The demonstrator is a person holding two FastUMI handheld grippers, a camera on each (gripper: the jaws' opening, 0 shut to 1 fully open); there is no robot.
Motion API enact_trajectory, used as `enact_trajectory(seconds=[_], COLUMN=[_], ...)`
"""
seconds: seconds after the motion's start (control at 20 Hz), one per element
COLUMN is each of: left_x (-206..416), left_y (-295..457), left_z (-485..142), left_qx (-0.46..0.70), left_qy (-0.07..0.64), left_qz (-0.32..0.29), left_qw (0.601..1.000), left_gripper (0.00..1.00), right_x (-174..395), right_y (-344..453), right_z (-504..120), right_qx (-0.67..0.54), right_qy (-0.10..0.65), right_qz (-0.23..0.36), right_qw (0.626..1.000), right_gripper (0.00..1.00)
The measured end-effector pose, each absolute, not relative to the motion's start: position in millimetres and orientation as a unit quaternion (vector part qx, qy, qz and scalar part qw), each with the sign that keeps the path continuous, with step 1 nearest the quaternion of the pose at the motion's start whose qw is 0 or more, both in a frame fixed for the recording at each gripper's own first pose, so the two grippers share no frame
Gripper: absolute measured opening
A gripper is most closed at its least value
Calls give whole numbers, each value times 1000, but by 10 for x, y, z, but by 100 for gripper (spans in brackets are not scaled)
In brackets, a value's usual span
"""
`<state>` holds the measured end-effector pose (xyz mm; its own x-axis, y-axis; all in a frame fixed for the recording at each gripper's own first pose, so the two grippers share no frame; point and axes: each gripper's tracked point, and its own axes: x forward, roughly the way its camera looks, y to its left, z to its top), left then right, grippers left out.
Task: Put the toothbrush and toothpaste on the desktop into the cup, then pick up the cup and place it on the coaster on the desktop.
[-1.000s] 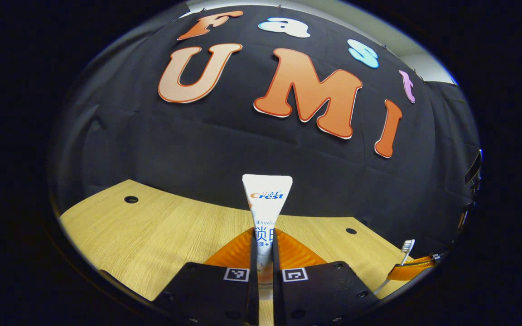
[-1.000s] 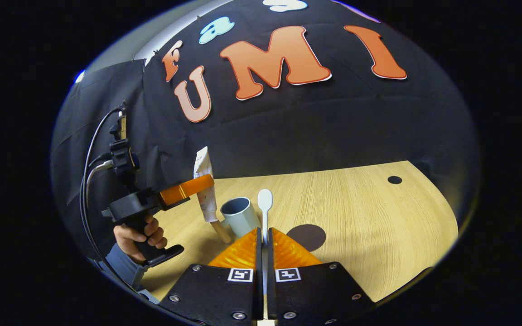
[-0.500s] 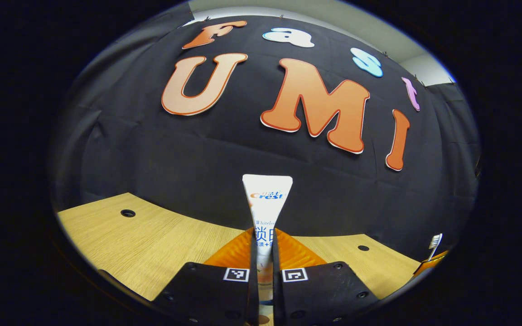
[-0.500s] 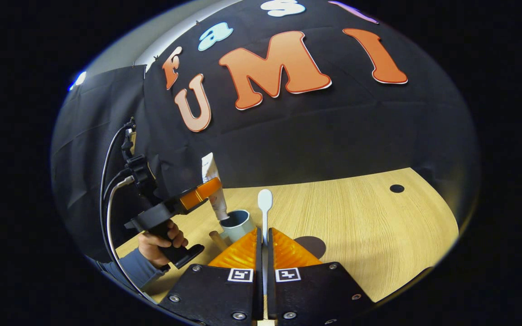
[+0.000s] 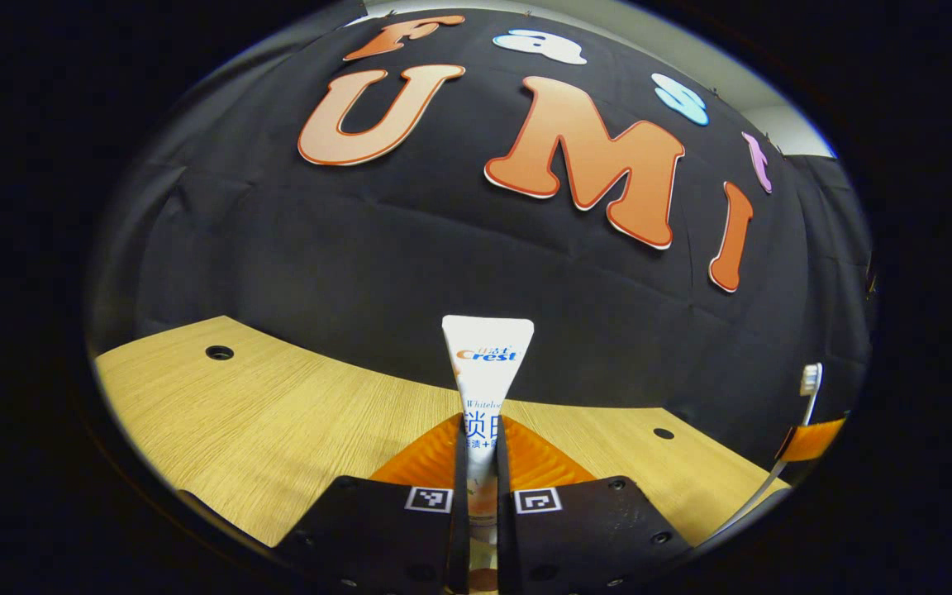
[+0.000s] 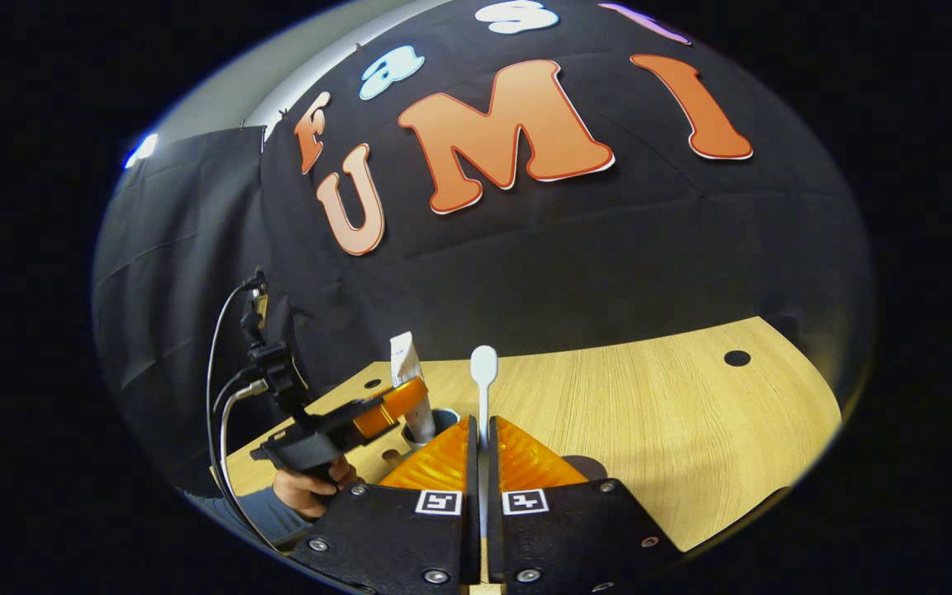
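Toothpaste clamped between left tongs (flat end up).

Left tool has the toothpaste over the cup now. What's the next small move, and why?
Probably lower a touch and open the left tool. In the right gripper view the toothpaste stands upright with its lower end inside the cup, both fingers clamped on it. The right tool waits with the toothbrush.

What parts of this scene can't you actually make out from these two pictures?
- Cup, right gripper view: mostly hidden behind the right gripper.
- Toothpaste bottom end, right gripper view: hidden, so how far it is inside the cup is unclear.
- Coaster, right gripper view: only a dark sliver beside the fingers.
- Toothbrush handle, left gripper view: cut off at the edge.
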<state>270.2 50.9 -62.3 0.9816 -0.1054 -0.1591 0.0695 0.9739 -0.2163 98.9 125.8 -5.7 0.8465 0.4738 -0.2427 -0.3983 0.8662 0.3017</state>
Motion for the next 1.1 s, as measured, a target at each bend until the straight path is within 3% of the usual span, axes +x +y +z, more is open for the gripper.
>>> enact_trajectory(seconds=[0.2,0.3,0.4,0.5,0.7,0.8,0.85,1.05,1.1], left_x=[2605,2578,2550,2521,2441,2349,2310,2126,2082], left_y=[469,475,503,480,505,517,528,721,799], left_z=[-654,-681,-738,-802,-743,-625,-584,-449,-423], left_qx=[-68,-58,-60,-57,-49,-48,-45,-15,-9], left_qy=[84,92,97,109,102,94,87,64,60], left_qz=[-50,-54,-58,-68,-71,-74,-72,-46,-36], left_qw=[993,993,992,990,991,992,993,997,997], left_gripper=[14,21,18,23,39,59,76,98,98], right_x=[1110,1147,1206,1263,1390,1453,1480,1633,1675], right_y=[1443,1529,1603,1645,1764,1812,1840,1966,1983], right_z=[54,88,114,144,199,198,207,211,178], right_qx=[136,132,132,132,138,146,150,159,157], right_qy=[143,140,133,128,116,115,113,97,96], right_qz=[241,246,248,248,249,254,256,259,257], right_qw=[950,950,951,951,951,949,948,948,949], right_gripper=[4,4,4,4,4,3,3,3,4])
